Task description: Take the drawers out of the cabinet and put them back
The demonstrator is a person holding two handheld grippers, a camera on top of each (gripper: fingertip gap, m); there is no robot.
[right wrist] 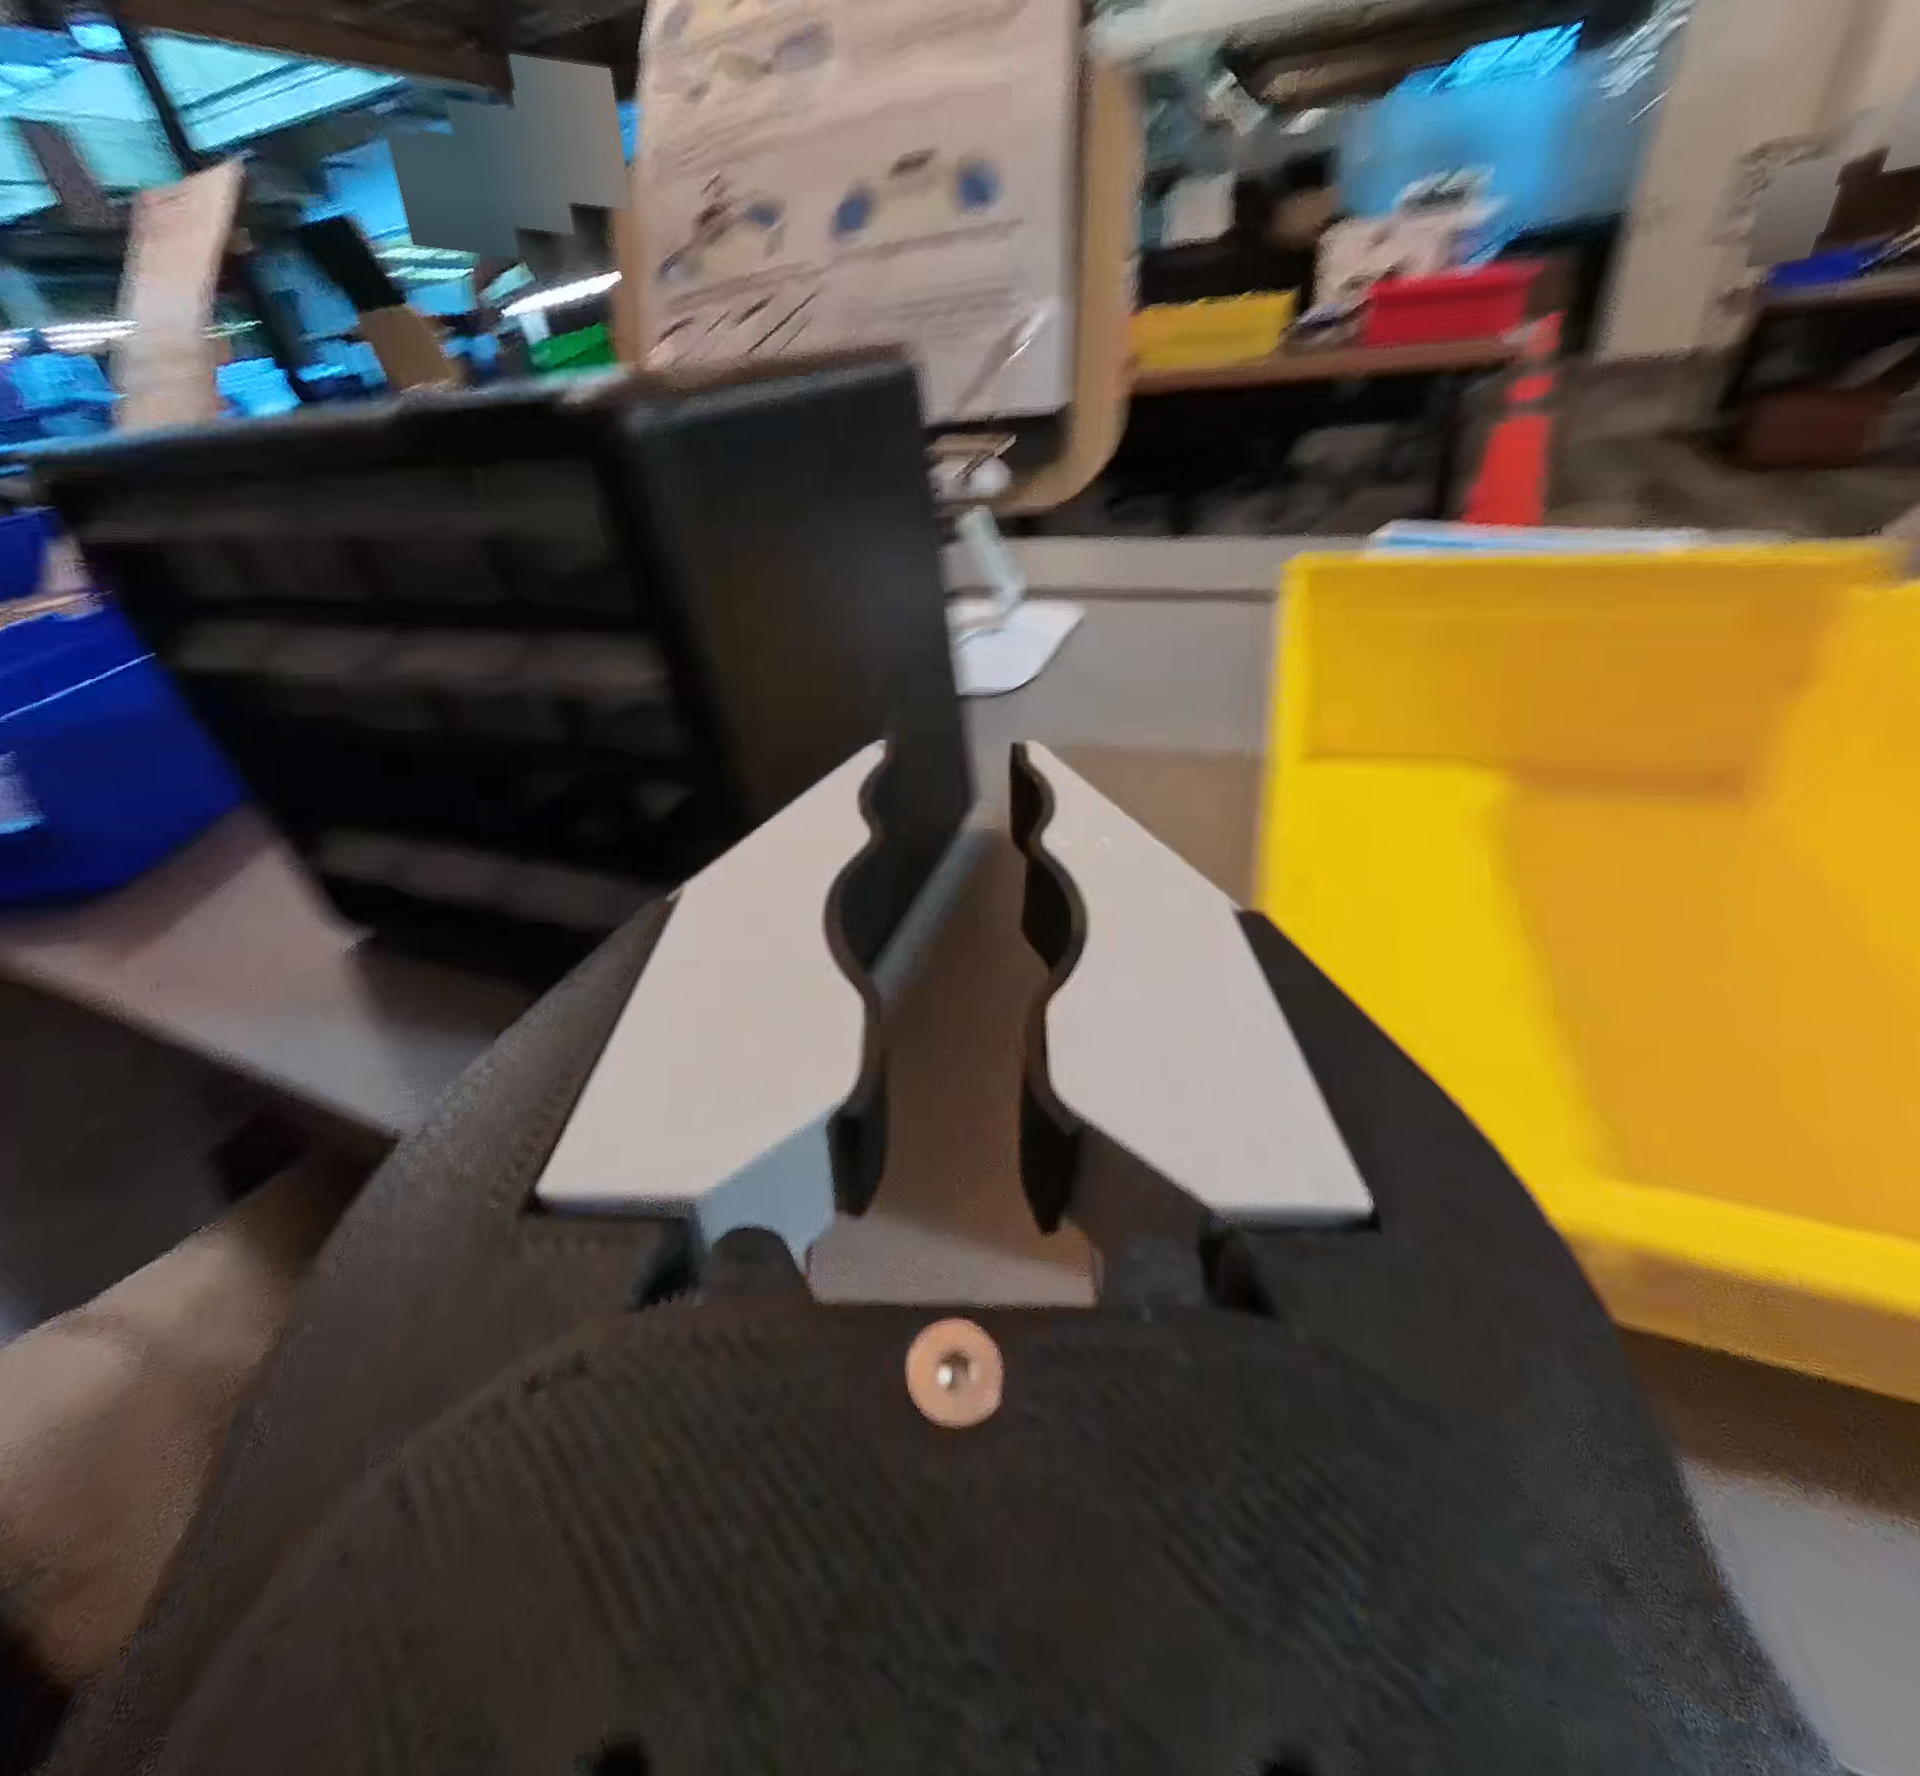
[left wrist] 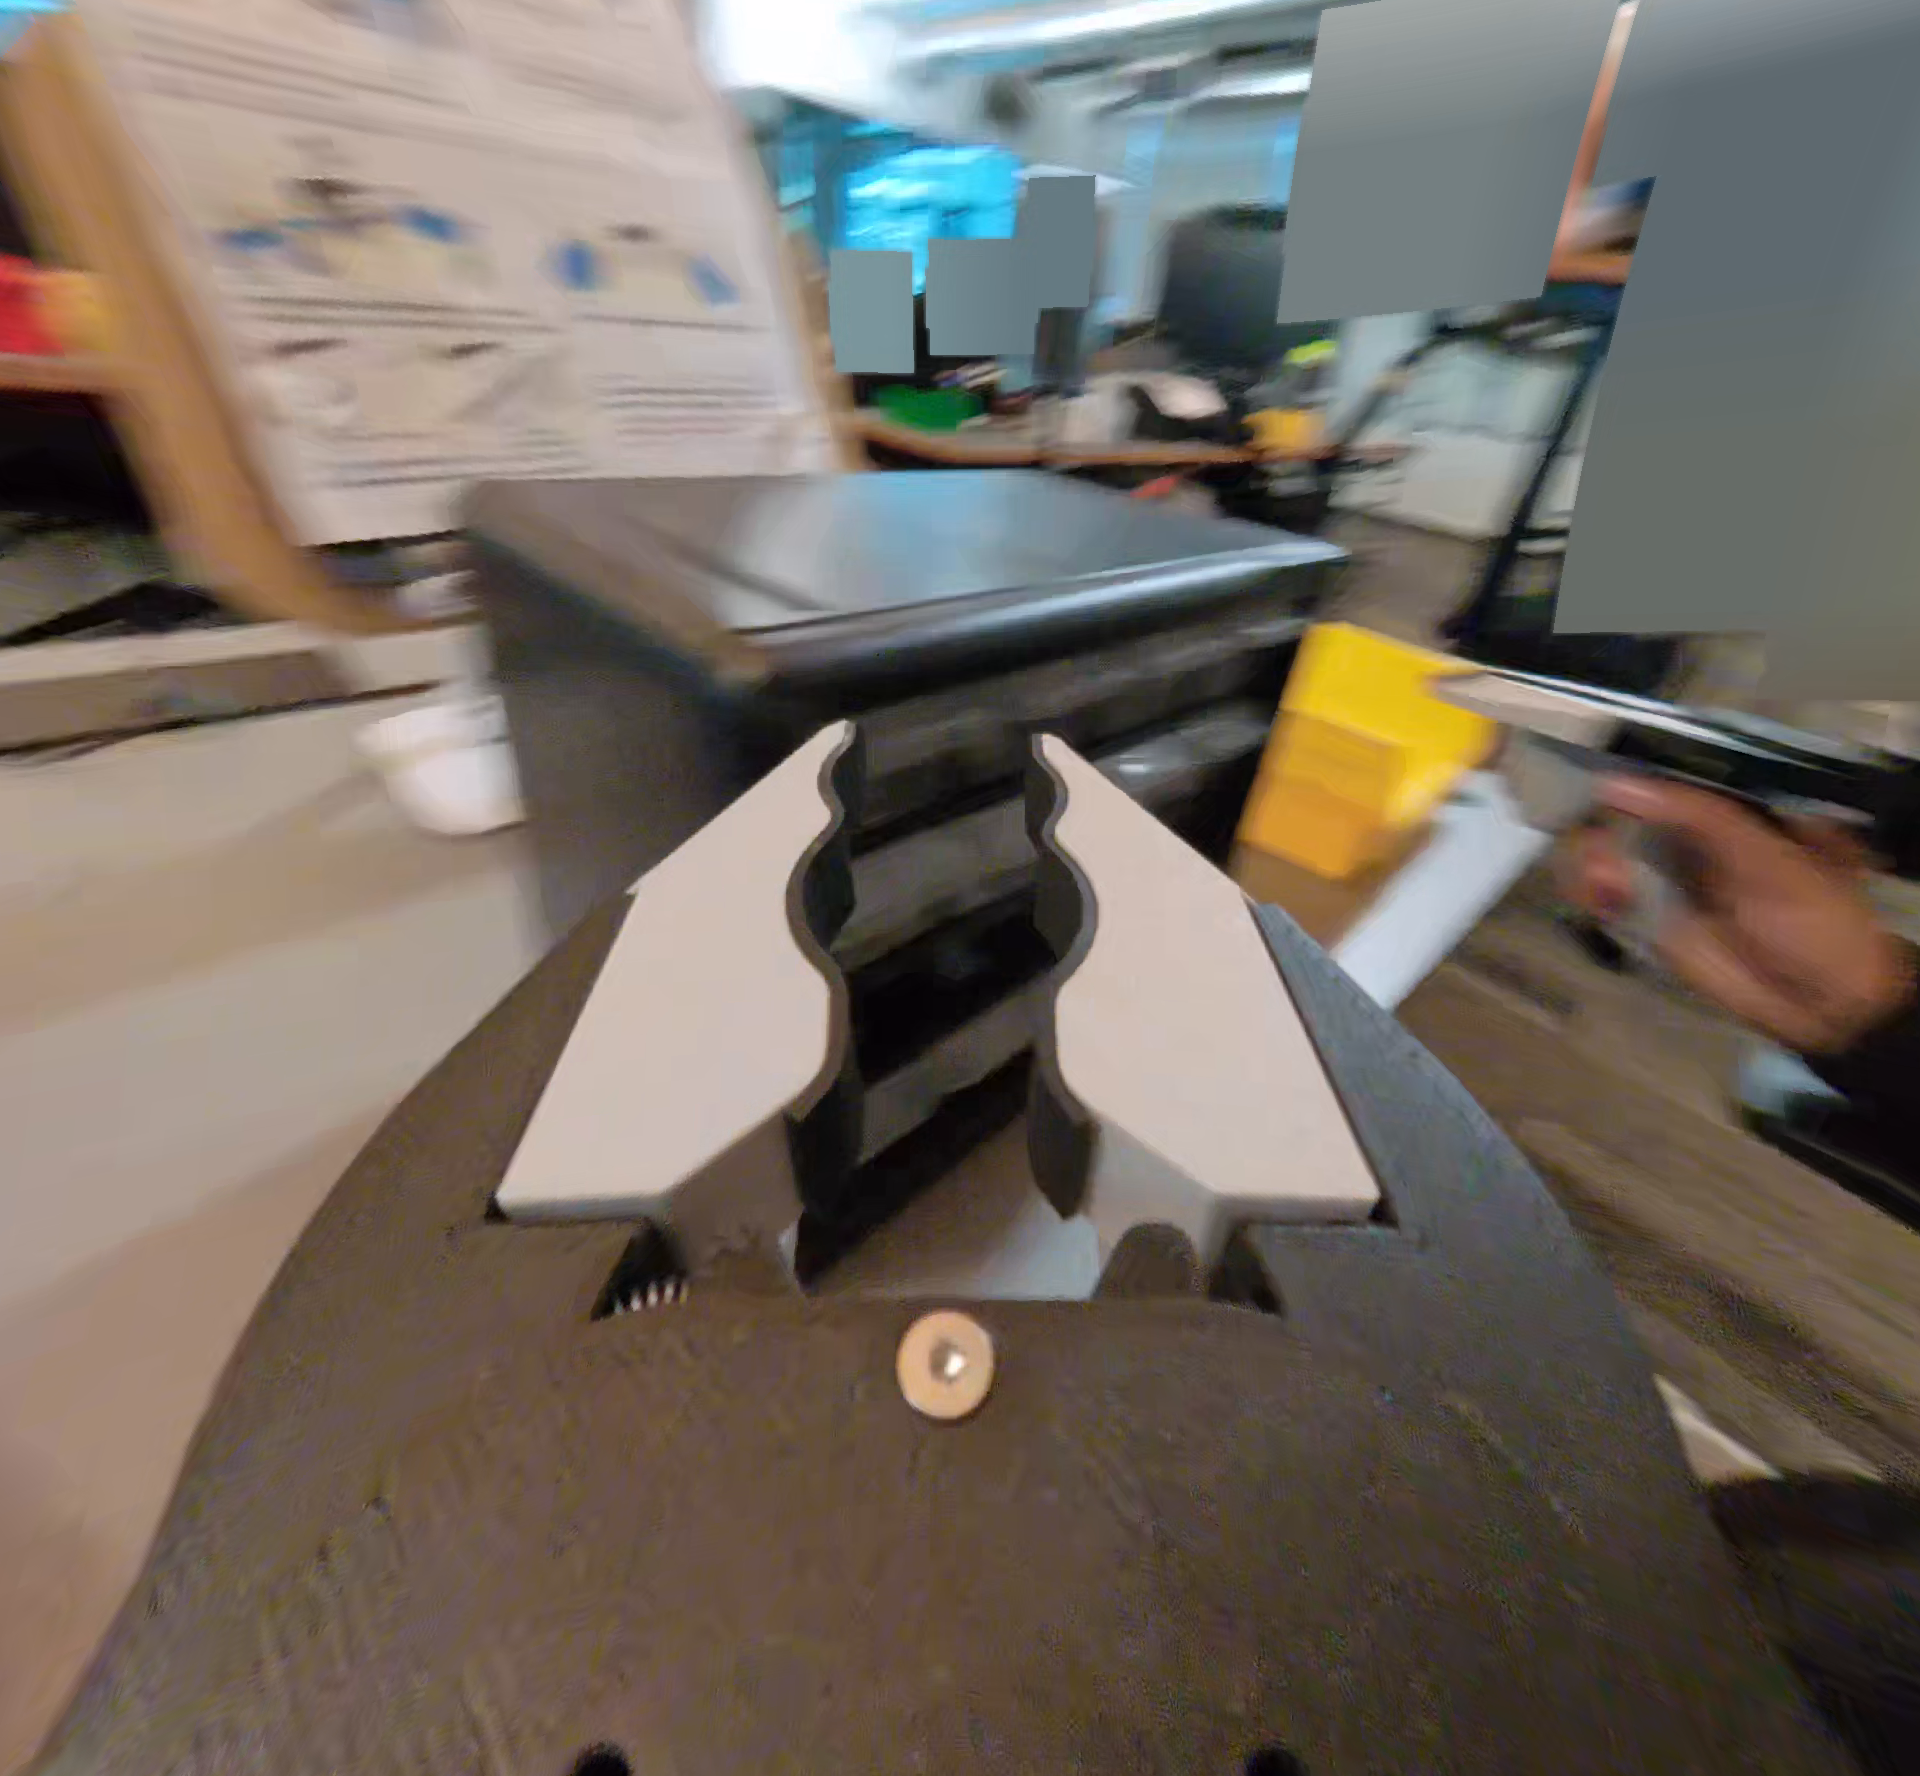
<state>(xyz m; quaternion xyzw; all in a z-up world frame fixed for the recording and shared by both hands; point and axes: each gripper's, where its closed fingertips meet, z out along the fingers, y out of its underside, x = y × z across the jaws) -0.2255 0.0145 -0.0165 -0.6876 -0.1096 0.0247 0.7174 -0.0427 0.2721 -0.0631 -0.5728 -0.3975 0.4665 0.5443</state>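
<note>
A black drawer cabinet (left wrist: 914,573) stands on the table, straight ahead in the left wrist view, with rows of dark drawers on its front. It also shows in the right wrist view (right wrist: 436,625), left of centre, front and right side visible. My left gripper (left wrist: 943,744) is open and empty, pointing at the cabinet's drawer front from a short way off. My right gripper (right wrist: 951,755) is open with a narrow gap and empty, pointing at the cabinet's right side. Both views are motion-blurred.
A yellow bin (right wrist: 1579,905) sits to the right of the cabinet, also in the left wrist view (left wrist: 1351,750). A blue bin (right wrist: 83,739) is at the left. A person's hand (left wrist: 1745,916) holds the other gripper at the right. A poster board (left wrist: 436,199) stands behind.
</note>
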